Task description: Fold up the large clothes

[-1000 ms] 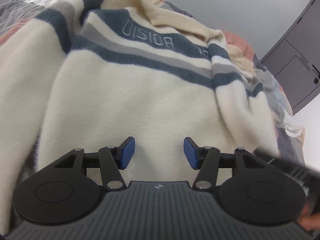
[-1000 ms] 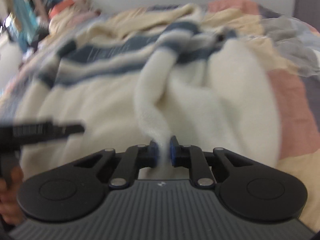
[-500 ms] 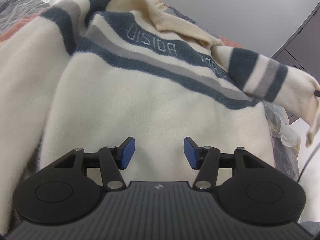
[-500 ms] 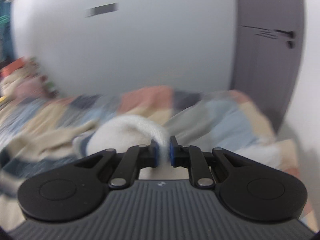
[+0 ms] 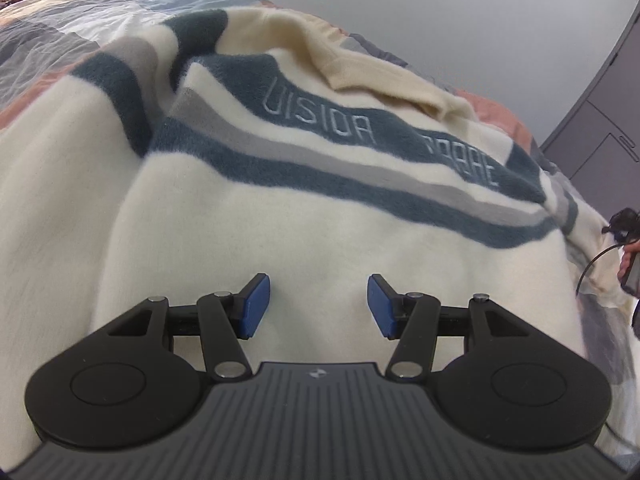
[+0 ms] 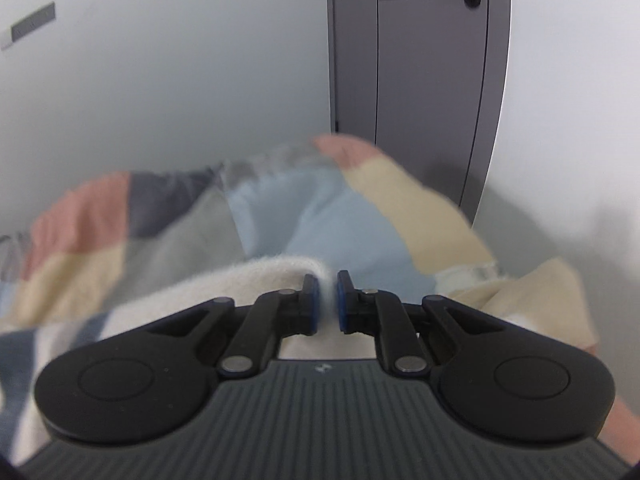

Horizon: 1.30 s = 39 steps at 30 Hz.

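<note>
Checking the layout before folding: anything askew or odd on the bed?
The sweater is not flat: its collar is rumpled and the striped left sleeve bunches beside the body. The right hand-held gripper pinches cream fabric; the left hand-held gripper is open above the hem. No damage visible.

I see the fluffy cream sweater with navy and grey chest stripes spread face-up on the bed, collar far, one cream edge pinched at right.

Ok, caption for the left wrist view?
Open left hand-held gripper poised over cream striped sweater spread on patchwork quilt.
</note>
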Motion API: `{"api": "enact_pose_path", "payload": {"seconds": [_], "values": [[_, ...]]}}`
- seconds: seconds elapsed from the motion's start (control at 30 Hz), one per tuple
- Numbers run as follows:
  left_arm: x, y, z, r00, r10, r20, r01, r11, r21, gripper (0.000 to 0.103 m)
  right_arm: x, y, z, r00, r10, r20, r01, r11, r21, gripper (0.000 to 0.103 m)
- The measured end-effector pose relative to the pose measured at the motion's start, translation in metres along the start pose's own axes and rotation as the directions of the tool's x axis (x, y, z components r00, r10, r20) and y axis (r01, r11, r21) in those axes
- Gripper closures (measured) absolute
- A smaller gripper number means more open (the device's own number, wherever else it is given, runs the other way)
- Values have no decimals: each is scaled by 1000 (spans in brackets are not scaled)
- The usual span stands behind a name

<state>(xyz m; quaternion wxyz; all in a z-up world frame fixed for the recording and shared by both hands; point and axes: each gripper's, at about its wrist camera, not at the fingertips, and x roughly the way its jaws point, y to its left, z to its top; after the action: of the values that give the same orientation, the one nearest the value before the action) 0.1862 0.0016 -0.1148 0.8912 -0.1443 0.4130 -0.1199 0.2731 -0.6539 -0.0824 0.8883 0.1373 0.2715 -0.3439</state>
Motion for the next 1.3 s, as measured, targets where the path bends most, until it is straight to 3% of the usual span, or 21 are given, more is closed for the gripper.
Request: {"api": "enact_pose_path", "payload": {"seconds": [0.2,0.37,0.4,0.47,0.5,0.53,0.8,0.93,1.07,1.3], "values": [[12,-2,4,1000,19,5,-19,999,26,43,34,3,-32,1000,14,-21,-14,1000,-3,92],[4,-1,5,999,28,25,-28,999,18,43,15,-4,-30,999,52,15,-52,998,33,88],[1,-1,6,999,37,35,-37,999,22,43,9,-6,-29,998,59,14,-60,997,53,86],[-5,-1,8,996,67,54,-69,997,29,43,-11,-8,-27,997,70,16,-71,994,84,63],[-9,1,8,995,75,70,-77,997,22,43,-24,-8,-27,997,72,29,-75,992,99,44],[-15,5,9,994,76,84,-77,997,11,43,-39,-7,-28,996,81,47,-85,991,102,32],[-60,31,10,984,77,160,-61,993,-102,43,-167,35,-32,963,249,107,-239,967,-92,33],[-80,42,8,979,85,184,-57,987,-149,43,-241,71,-42,923,369,109,-343,918,-200,33],[-98,51,8,974,111,200,-77,983,-169,43,-308,118,-61,873,481,82,-434,842,-319,33],[-119,84,11,956,197,218,-135,953,-271,43,-391,176,-124,720,693,-36,-657,665,-355,33]]}}
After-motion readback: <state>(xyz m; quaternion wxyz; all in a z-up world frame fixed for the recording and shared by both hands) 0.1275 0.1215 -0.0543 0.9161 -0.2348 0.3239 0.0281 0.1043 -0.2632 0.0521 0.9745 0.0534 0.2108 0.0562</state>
